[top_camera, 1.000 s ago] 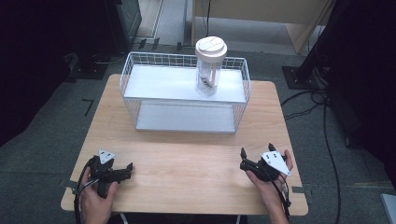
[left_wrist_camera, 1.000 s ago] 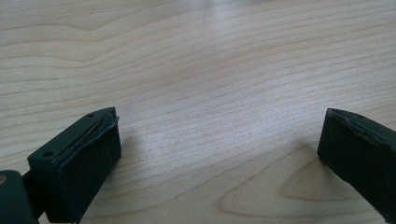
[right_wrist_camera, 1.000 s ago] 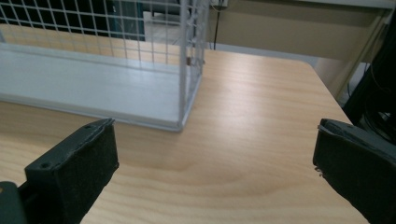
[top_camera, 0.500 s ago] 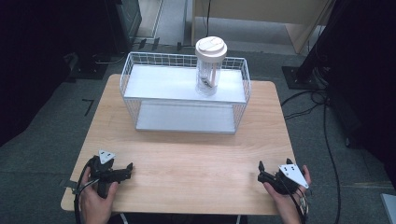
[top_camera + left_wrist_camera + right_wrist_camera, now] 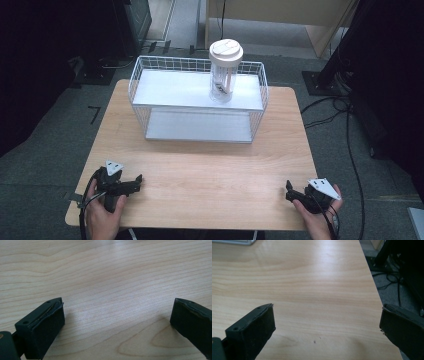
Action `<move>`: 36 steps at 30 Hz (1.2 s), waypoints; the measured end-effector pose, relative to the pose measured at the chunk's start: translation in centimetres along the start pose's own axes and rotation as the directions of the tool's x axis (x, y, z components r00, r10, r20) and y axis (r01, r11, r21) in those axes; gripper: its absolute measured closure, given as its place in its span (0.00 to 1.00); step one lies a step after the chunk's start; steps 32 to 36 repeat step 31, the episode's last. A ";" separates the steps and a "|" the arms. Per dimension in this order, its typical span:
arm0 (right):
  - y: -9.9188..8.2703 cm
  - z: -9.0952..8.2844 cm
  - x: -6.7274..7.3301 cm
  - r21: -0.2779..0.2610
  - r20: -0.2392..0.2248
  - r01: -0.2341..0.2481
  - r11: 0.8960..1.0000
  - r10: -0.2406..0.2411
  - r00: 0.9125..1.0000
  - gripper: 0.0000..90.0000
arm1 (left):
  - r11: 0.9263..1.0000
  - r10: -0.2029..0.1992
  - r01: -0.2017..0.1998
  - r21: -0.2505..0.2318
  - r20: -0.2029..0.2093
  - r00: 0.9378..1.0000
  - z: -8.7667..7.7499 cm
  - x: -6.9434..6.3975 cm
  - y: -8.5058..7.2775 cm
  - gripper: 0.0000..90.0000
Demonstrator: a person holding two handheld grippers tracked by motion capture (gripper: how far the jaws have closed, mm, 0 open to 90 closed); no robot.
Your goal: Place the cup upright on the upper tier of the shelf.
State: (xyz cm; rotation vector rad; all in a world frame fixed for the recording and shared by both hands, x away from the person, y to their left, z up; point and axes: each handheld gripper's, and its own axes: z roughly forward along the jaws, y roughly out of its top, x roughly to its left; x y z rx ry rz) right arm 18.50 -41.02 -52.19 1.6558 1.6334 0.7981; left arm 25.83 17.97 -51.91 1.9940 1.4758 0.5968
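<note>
While a cup (image 5: 225, 70) stood at 12 o'clock in the basket (image 5: 150, 85), both grippers (image 5: 136, 181) (image 5: 290, 191) were held spread, nothing between.

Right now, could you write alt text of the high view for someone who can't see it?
A lidded clear tumbler stands in a white wire basket at the far side of a wooden table. Near its front corners, two hands hold the left gripper and right gripper.

Soft overhead glare on the table (image 5: 317, 277), dim surroundings, mild blur.
</note>
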 end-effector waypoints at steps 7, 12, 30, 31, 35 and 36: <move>-0.2 0.4 -1.0 0.113 -0.053 0.008 0.994 -0.002 0.999 0.00 | 1.000 0.000 0.000 0.000 0.000 1.000 0.0 0.0 0.0 0.00; -0.2 0.5 -0.9 0.136 -0.083 0.034 0.990 -0.022 0.996 0.00 | 1.000 0.000 0.000 0.000 0.000 1.000 0.0 0.0 0.0 0.00; -0.2 0.6 -1.0 0.145 -0.128 0.031 0.989 -0.012 0.992 0.01 | 1.000 0.002 -0.002 0.000 0.000 1.000 0.0 0.0 0.0 0.00; -0.2 0.6 -0.9 0.146 -0.130 0.031 0.989 -0.012 0.991 0.01 | 1.000 0.001 -0.001 0.000 0.000 1.000 0.0 0.0 0.0 0.00; -0.2 0.6 -0.9 0.146 -0.130 0.031 0.989 -0.012 0.991 0.01 | 1.000 0.001 -0.001 0.000 0.000 1.000 0.0 0.0 0.0 0.00; -0.2 0.6 -0.9 0.146 -0.130 0.031 0.989 -0.012 0.991 0.01 | 1.000 0.001 -0.001 0.000 0.000 1.000 0.0 0.0 0.0 0.00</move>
